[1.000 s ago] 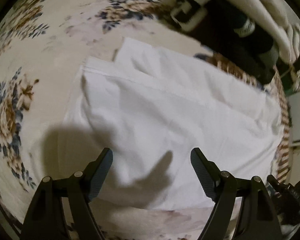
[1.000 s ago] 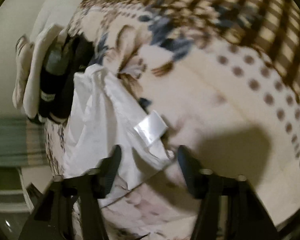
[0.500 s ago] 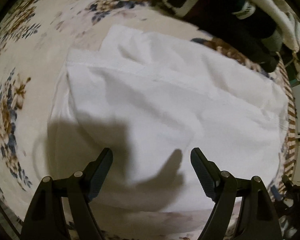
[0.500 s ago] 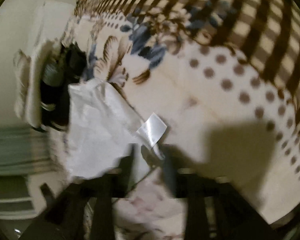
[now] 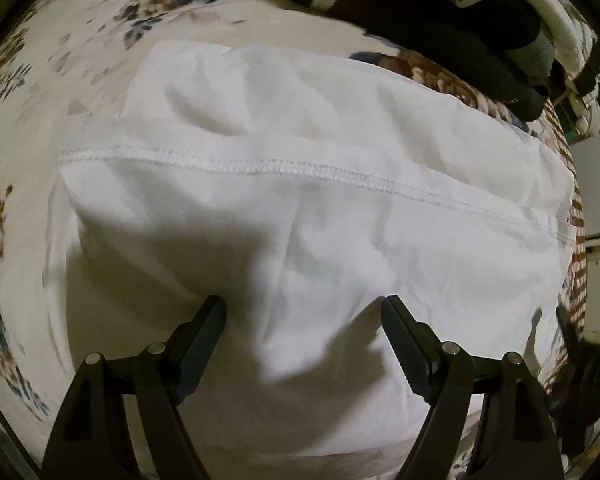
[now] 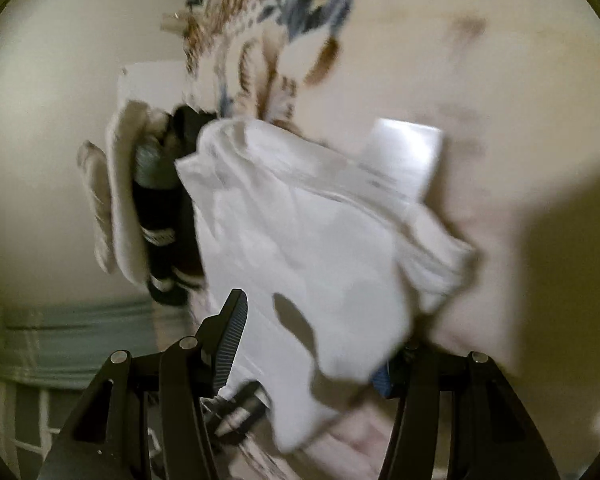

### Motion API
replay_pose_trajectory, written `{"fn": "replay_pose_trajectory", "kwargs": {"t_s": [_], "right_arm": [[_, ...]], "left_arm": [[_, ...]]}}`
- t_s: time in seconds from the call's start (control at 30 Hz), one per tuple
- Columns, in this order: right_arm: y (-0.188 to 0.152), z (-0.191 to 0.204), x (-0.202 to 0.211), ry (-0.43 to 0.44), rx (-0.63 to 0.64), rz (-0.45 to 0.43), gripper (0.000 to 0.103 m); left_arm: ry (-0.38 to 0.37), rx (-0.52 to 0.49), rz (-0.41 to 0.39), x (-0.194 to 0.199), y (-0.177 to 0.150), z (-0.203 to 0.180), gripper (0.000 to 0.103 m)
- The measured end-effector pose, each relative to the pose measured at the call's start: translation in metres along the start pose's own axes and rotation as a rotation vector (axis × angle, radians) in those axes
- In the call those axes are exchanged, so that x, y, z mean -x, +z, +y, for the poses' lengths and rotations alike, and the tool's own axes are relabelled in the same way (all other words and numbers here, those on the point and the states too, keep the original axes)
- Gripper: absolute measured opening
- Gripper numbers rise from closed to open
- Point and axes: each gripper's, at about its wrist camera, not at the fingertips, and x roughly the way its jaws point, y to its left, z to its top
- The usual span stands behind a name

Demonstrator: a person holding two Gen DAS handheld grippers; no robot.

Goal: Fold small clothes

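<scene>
- Fingers of your left gripper [image 5: 302, 320] stand wide apart over the near part of the white garment [image 5: 300, 208], tips at or just above the cloth and nothing between them.
- Fingers of your right gripper [image 6: 320, 328]: the left one [image 6: 232, 328] is plain to see and shows a ribbed pad; the right one is hidden behind a raised flap of the garment [image 6: 320, 248]. The frame is blurred, so you cannot tell whether the cloth is gripped or only draped across the gap.
- Position: the garment lies on a bed covered by a cream floral blanket [image 5: 80, 60], its far-right corner over the blanket's brown checked border [image 5: 576, 216].
- Axis: in the left wrist view the long axis runs left to right; a stitched hem [image 5: 284, 168] crosses the full width, dipping slightly to the right, with a softer folded layer beyond it.
- Material: thin white knit, smooth, shallow creases, overlock stitching along the hem.
- Label: a glossy white rectangular tag [image 6: 404, 160] sticks out from the garment's far edge in the right wrist view.
- Beyond the garment: a stack of folded clothes [image 5: 480, 28], dark knits with a white patterned band, beside cream fabric.
</scene>
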Motion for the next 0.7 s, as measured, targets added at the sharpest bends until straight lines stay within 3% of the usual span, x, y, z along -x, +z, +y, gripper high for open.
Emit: {"fn": "replay_pose_trajectory", "kwargs": {"t_s": [0.13,0.4,0.7], "right_arm": [[0.0,0.012,-0.02,0.079,0.017,-0.045,0.057],[0.01,0.024,-0.044,0.139,0.064,-0.109,0.057],[0.018,0.036,-0.059,0.192,0.085,-0.183,0.058]], "left_arm": [[-0.019,-0.024,0.008,-0.002,0.008,-0.002,0.079],[-0.106,0.004,0.007,0.012,0.008,0.007,0.079],[-0.105,0.003,-0.012,0.015,0.007,0.012,0.079]]}}
